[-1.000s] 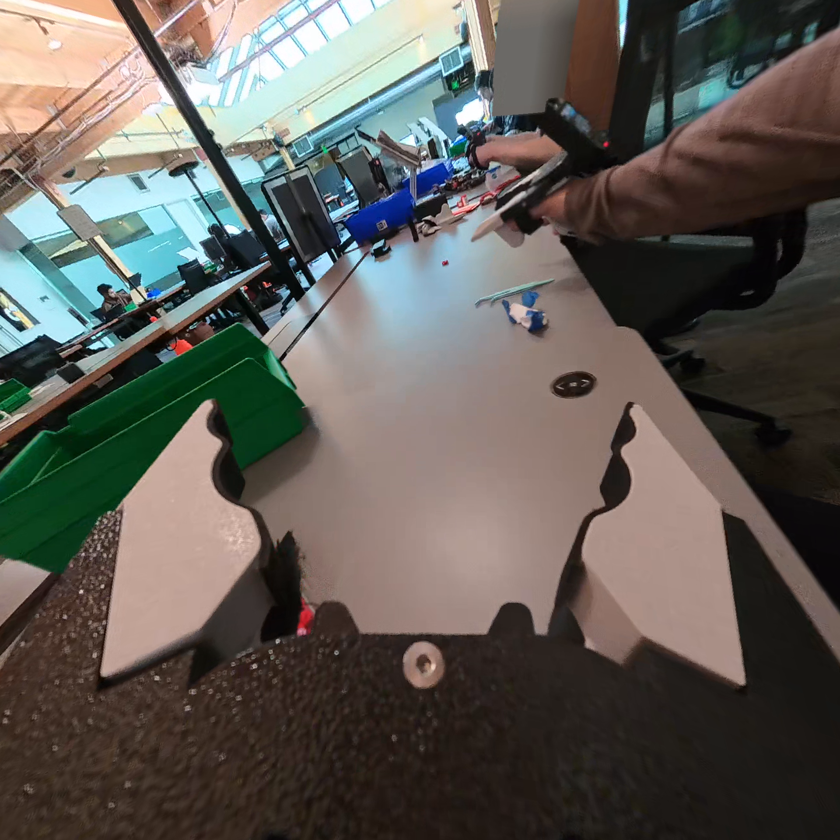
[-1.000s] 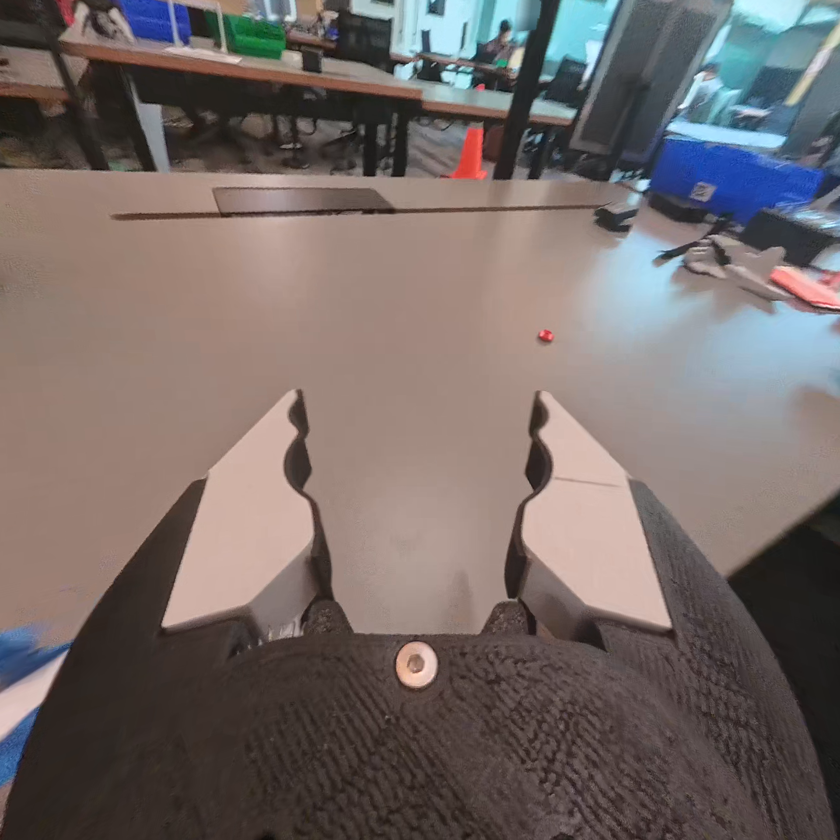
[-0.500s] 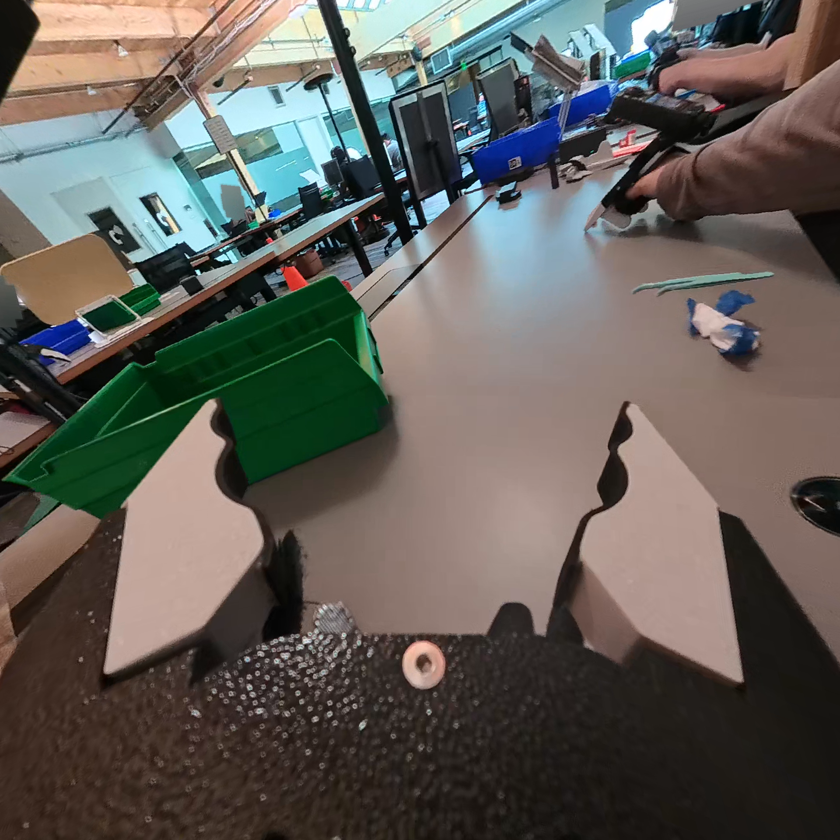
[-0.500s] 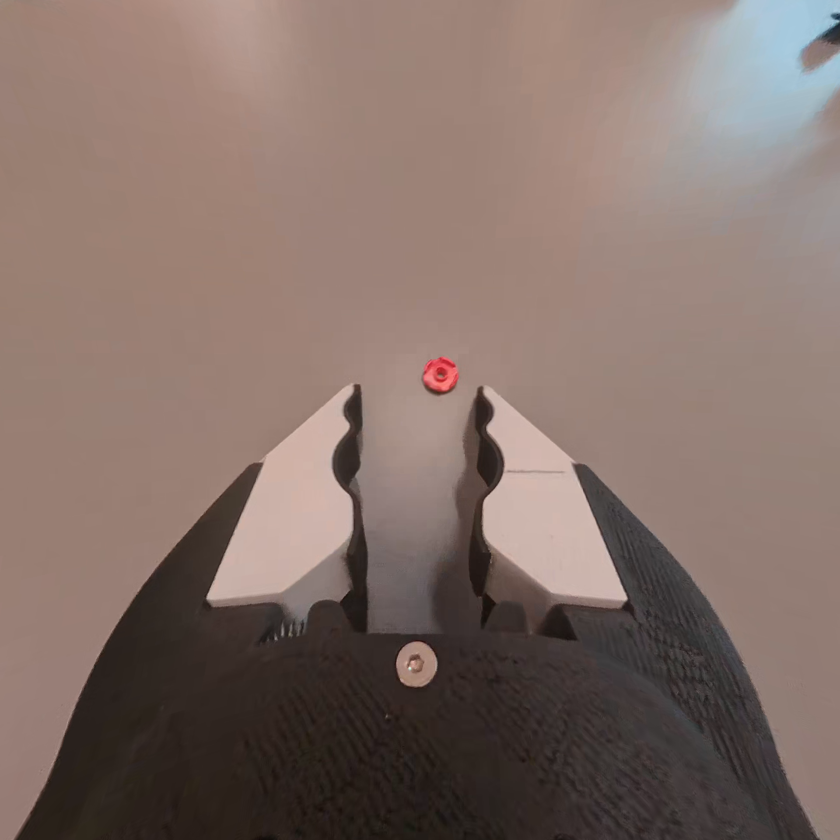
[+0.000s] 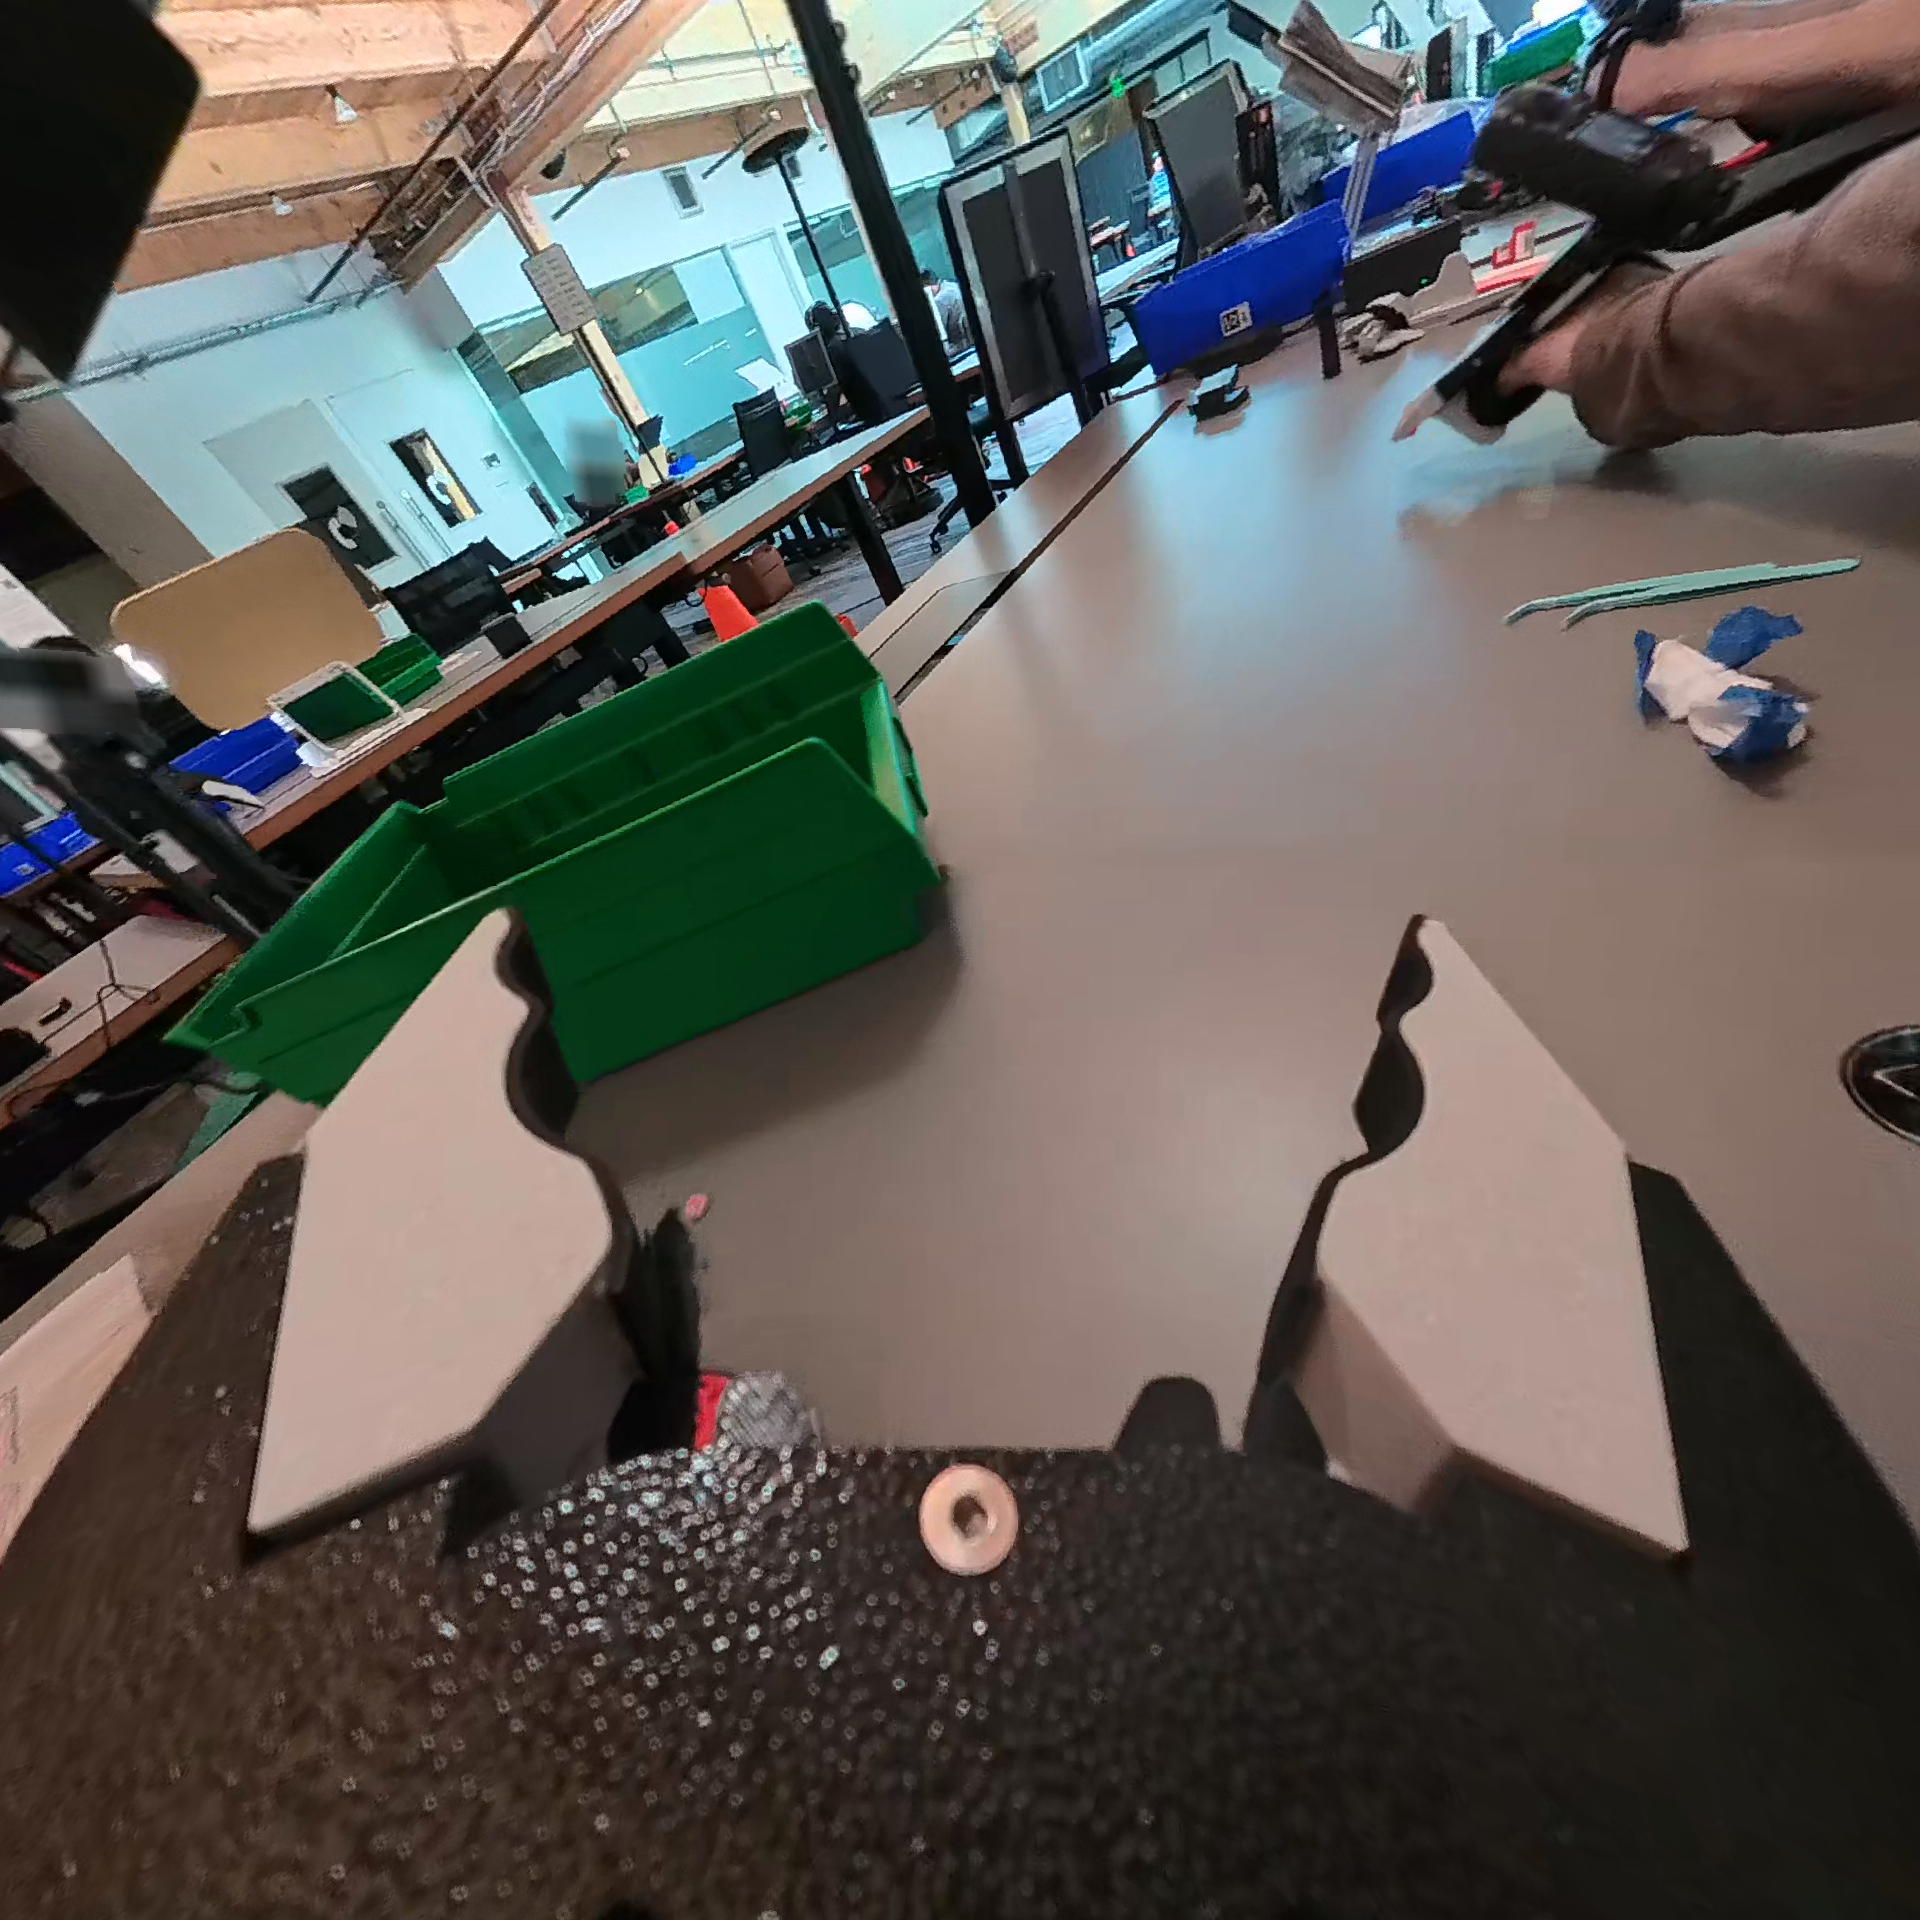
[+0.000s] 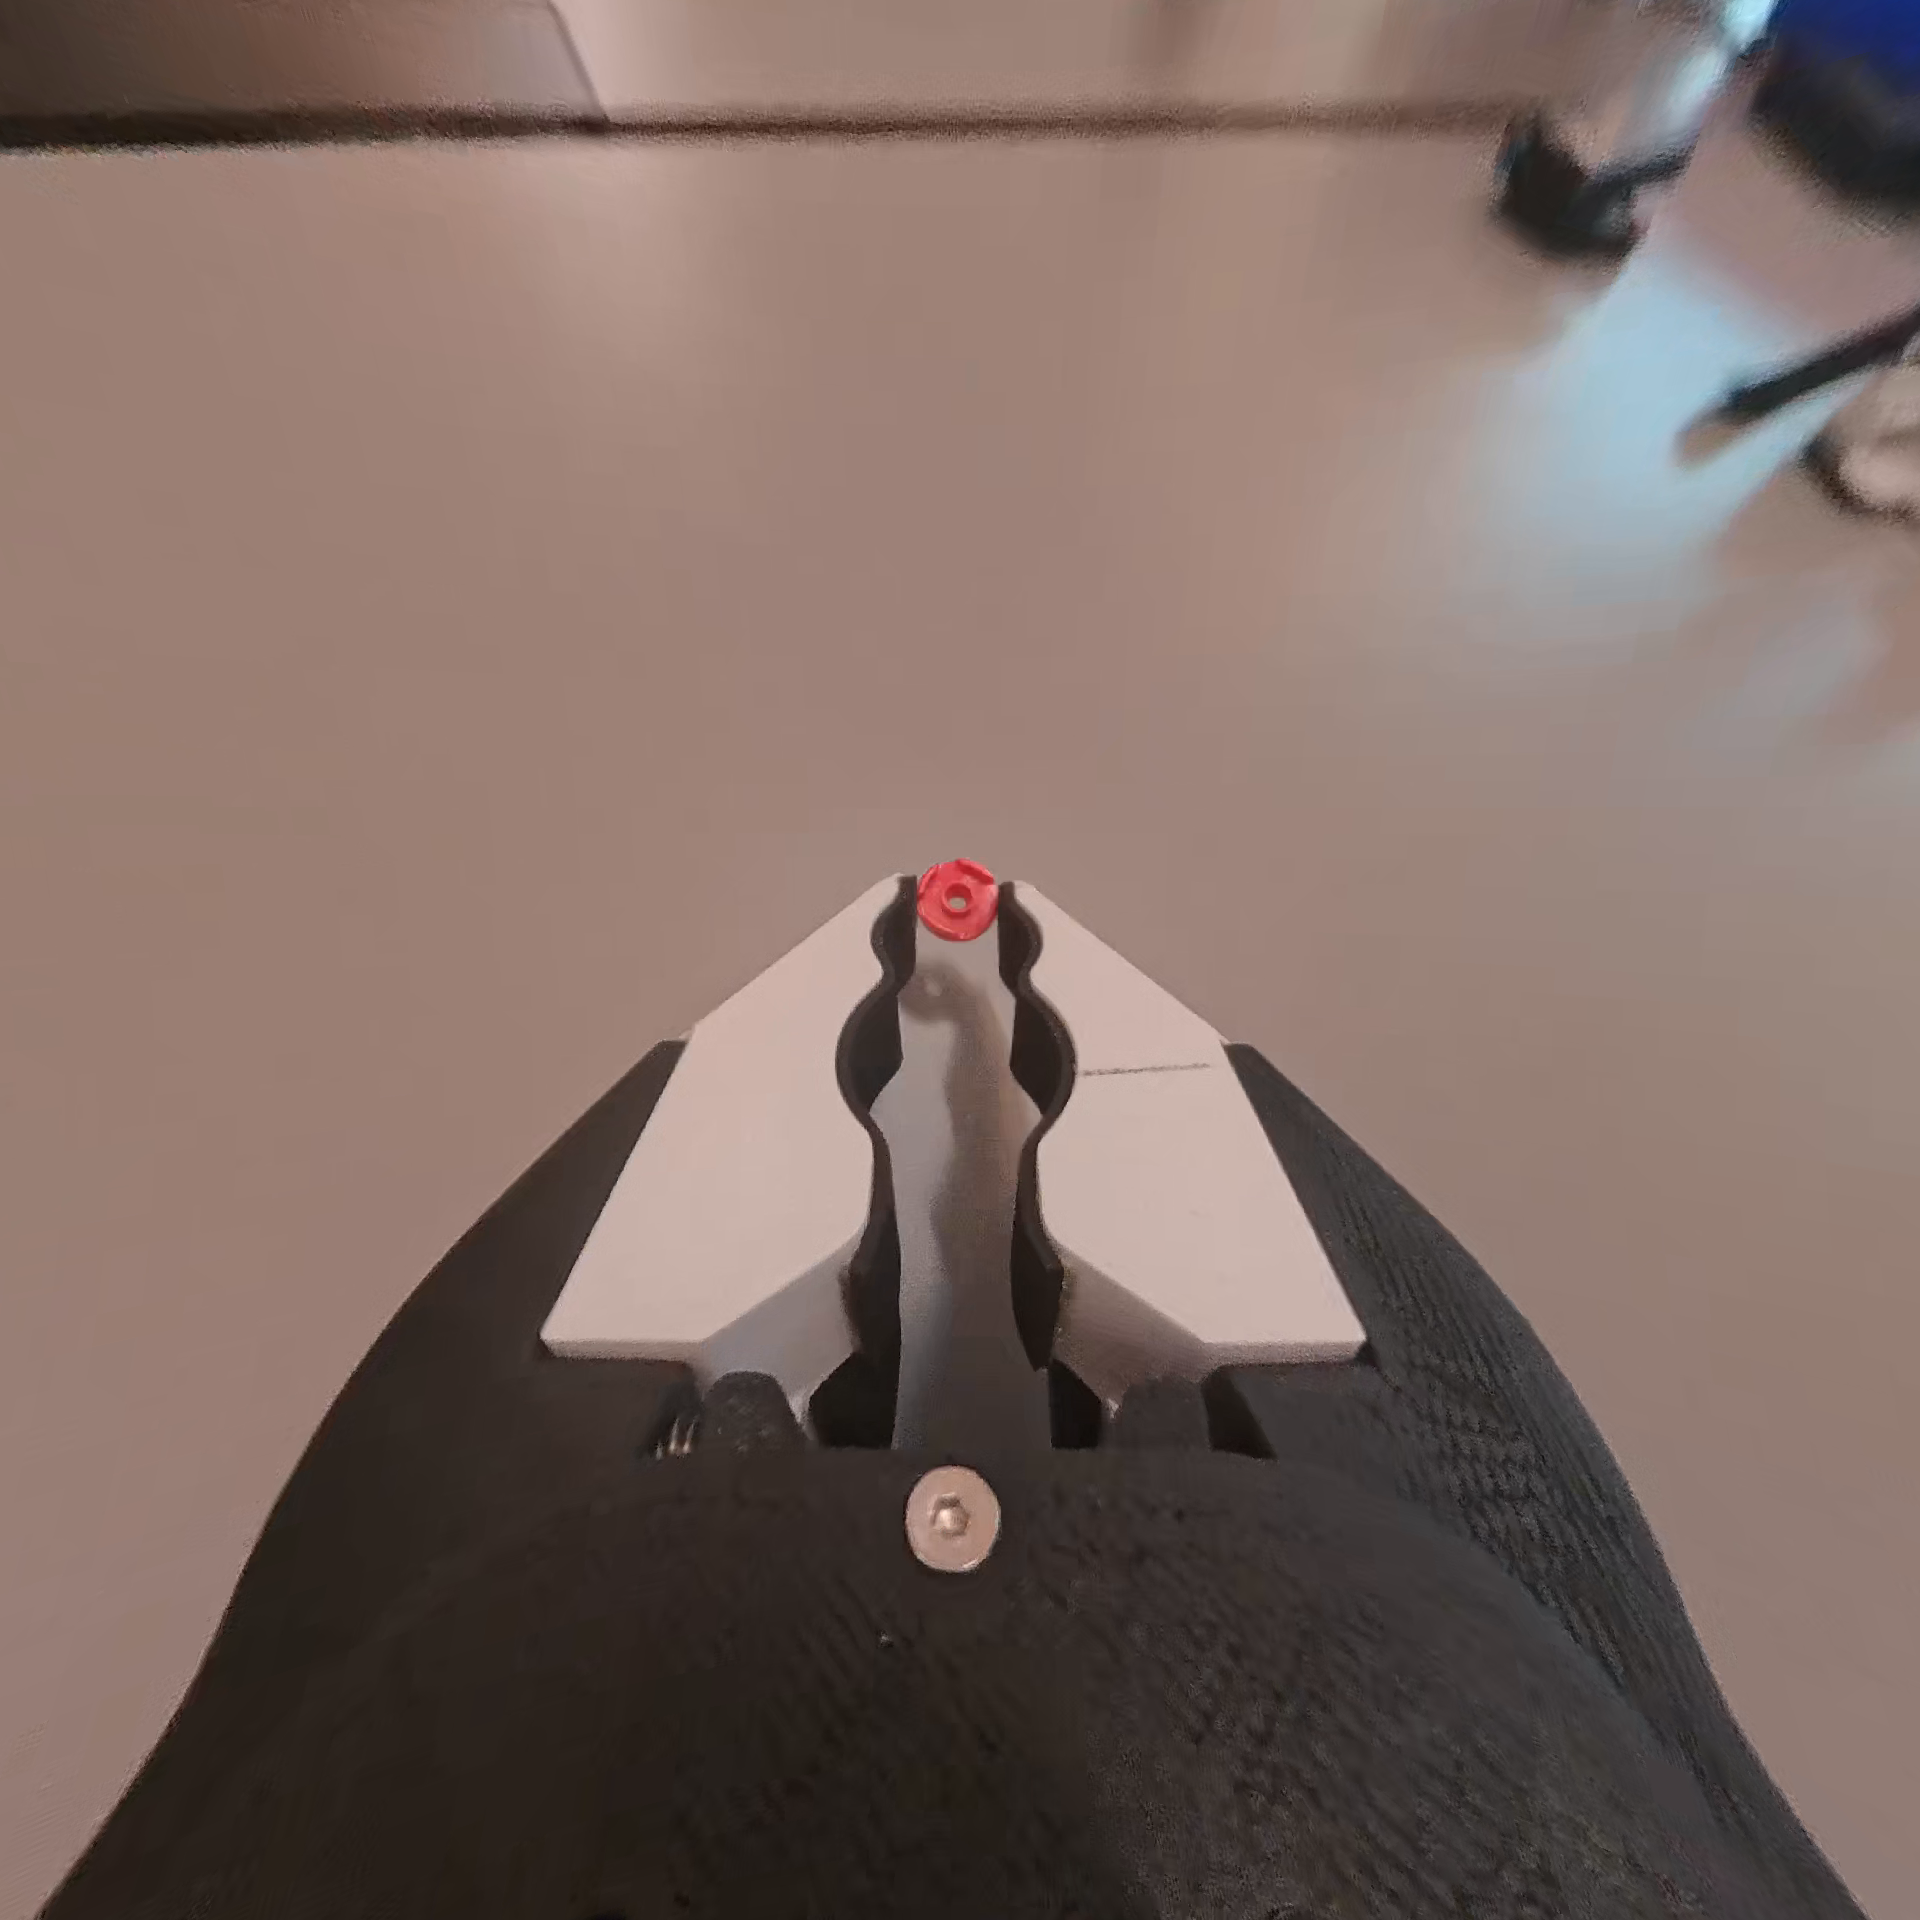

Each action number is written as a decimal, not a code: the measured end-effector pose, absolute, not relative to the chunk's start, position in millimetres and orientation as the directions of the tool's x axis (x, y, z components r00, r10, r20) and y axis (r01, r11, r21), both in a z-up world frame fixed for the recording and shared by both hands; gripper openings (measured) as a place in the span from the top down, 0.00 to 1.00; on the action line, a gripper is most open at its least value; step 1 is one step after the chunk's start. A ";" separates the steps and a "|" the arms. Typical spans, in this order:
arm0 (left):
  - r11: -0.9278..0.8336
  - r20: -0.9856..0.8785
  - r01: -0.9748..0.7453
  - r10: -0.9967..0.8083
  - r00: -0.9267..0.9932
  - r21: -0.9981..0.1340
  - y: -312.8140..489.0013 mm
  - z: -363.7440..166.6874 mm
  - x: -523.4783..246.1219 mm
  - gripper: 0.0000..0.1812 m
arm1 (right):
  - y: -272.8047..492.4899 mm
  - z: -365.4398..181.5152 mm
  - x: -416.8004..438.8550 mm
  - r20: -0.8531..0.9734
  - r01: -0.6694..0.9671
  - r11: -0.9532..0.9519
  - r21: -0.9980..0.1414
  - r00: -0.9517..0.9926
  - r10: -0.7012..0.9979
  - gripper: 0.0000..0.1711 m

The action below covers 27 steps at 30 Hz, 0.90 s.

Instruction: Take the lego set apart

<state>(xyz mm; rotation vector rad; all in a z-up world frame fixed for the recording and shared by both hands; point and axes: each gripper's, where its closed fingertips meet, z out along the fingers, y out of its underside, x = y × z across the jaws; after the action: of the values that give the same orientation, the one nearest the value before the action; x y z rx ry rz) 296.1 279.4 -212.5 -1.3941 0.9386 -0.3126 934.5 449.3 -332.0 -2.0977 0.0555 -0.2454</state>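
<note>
My right gripper (image 6: 957,885) is shut on a small round red lego piece (image 6: 957,902), pinched between its fingertips just above the grey table (image 6: 727,520). That same gripper, held by a person's hand, shows far off at the upper right of the left wrist view (image 5: 1455,400). My left gripper (image 5: 961,935) is open and empty, low over the table (image 5: 1195,831). A tiny pink piece (image 5: 694,1205) lies on the table between its fingers, near the left finger.
Green bins (image 5: 665,831) stand just ahead-left of my left gripper at the table's edge. A crumpled blue-and-white wad (image 5: 1720,696) and teal tweezers (image 5: 1683,597) lie at the right. A round black table grommet (image 5: 1886,1081) is at the right edge. A blue bin (image 5: 1236,286) stands at the far end. Some 70 centimeters of space lies between my two pairs of fingers.
My right gripper dropped down to the red piece and closed on it. My left gripper swung left, bringing the green bins closer into view, and stayed open.
</note>
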 end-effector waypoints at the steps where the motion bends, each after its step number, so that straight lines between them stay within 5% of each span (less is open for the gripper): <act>1: 0.202 -0.372 -0.327 -0.686 0.626 -0.923 277.1 -211.0 289.1 0.17 | 449.0 -318.9 920.3 0.191 0.121 -0.468 -0.875 0.976 -0.105 0.92; 6: 0.205 -0.359 -0.299 -0.640 0.679 -0.932 262.9 -196.3 242.5 0.18 | 435.3 -224.0 778.6 0.583 0.590 -0.170 -0.789 0.807 0.094 0.92; 9: 0.213 -0.319 -0.238 -0.613 0.723 -0.948 248.6 -179.2 205.2 0.18 | 421.6 -173.9 652.1 0.683 0.698 0.008 -0.716 0.698 0.213 0.92; 17: 0.273 -0.339 -0.229 -0.478 0.810 -0.934 183.7 -154.8 47.1 0.20 | 392.8 -92.5 318.4 0.745 0.694 0.298 -0.655 0.530 0.405 0.91; 27: 0.243 -0.295 -0.232 -0.265 0.918 -0.942 89.1 -166.9 -149.2 0.21 | 309.0 -94.5 -69.8 0.767 0.506 0.597 -0.623 0.244 0.593 0.92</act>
<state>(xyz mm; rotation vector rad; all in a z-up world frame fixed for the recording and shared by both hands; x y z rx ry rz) -149.2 89.1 -166.9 -1.3387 0.4400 -0.0237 -69.8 309.0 -94.5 -1.0178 -1.3949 0.0759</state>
